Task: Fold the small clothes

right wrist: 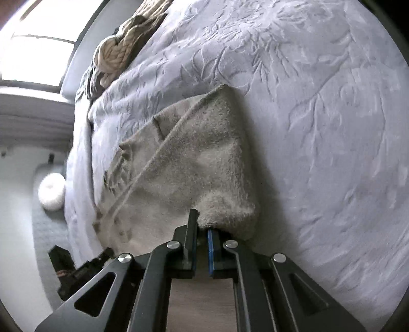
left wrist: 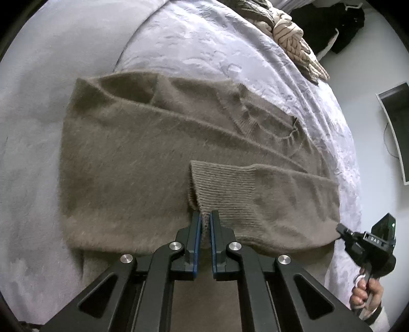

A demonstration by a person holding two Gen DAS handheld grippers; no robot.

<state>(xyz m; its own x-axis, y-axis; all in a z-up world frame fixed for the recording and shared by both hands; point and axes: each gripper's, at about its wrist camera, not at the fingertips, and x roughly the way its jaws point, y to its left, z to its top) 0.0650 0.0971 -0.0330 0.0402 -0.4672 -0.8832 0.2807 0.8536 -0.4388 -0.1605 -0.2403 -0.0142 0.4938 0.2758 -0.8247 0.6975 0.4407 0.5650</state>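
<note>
A fuzzy brown sweater (left wrist: 143, 158) lies flat on the pale lilac bedspread (left wrist: 199, 43). One sleeve with a ribbed cuff (left wrist: 219, 184) is folded across its body. My left gripper (left wrist: 205, 217) is shut on the cuff's edge. The right gripper (left wrist: 342, 228) shows at the sweater's right edge in the left wrist view, held by a hand. In the right wrist view my right gripper (right wrist: 202, 224) is shut on a thick corner of the sweater (right wrist: 194, 158), which drapes over its right finger.
A beige and brown knitted garment (left wrist: 288, 35) lies bunched at the far end of the bed, also in the right wrist view (right wrist: 120, 48). A dark monitor (left wrist: 396, 127) and dark clothes (left wrist: 329, 23) stand beyond the bed. A white round cushion (right wrist: 52, 191) lies on the floor.
</note>
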